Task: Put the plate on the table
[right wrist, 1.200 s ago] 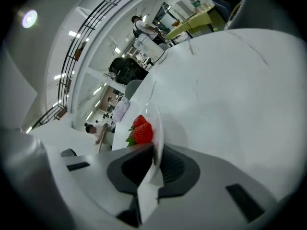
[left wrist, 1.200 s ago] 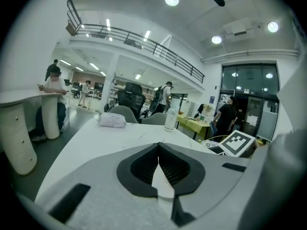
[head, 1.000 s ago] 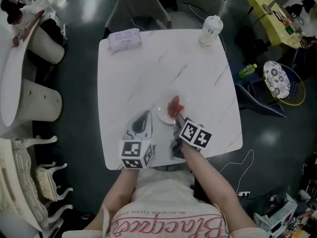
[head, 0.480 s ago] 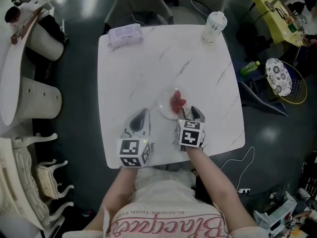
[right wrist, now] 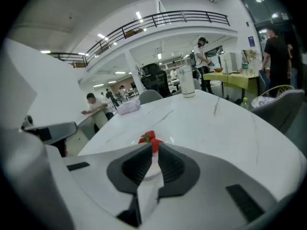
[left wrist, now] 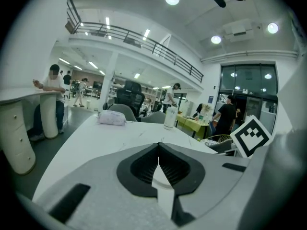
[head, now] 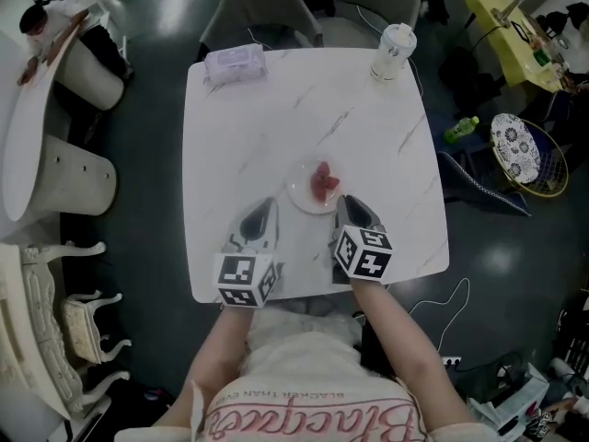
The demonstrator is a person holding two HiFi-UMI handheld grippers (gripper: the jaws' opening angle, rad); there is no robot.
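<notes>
A small white plate (head: 299, 194) with red strawberries (head: 322, 182) sits on the white marble table (head: 258, 127), near its front middle. My right gripper (head: 348, 203) lies on the table just behind the plate's near right rim, clear of it. Its jaws are closing to a narrow gap with nothing between them. In the right gripper view the strawberries (right wrist: 149, 139) and the plate (right wrist: 170, 140) show just past the right gripper (right wrist: 154, 145). My left gripper (head: 262, 212) rests to the plate's left, and in its own view the left gripper (left wrist: 158, 145) is shut and empty.
A lidded paper cup (head: 392, 52) stands at the table's far right corner and a tissue pack (head: 235, 64) at the far left corner. Two grey chairs (head: 262, 7) stand behind the table. The table's front edge runs right under both grippers.
My right gripper opened wide and came off the plate, then drew back toward me and narrowed its jaws. The plate stays on the table. The left gripper has barely moved.
</notes>
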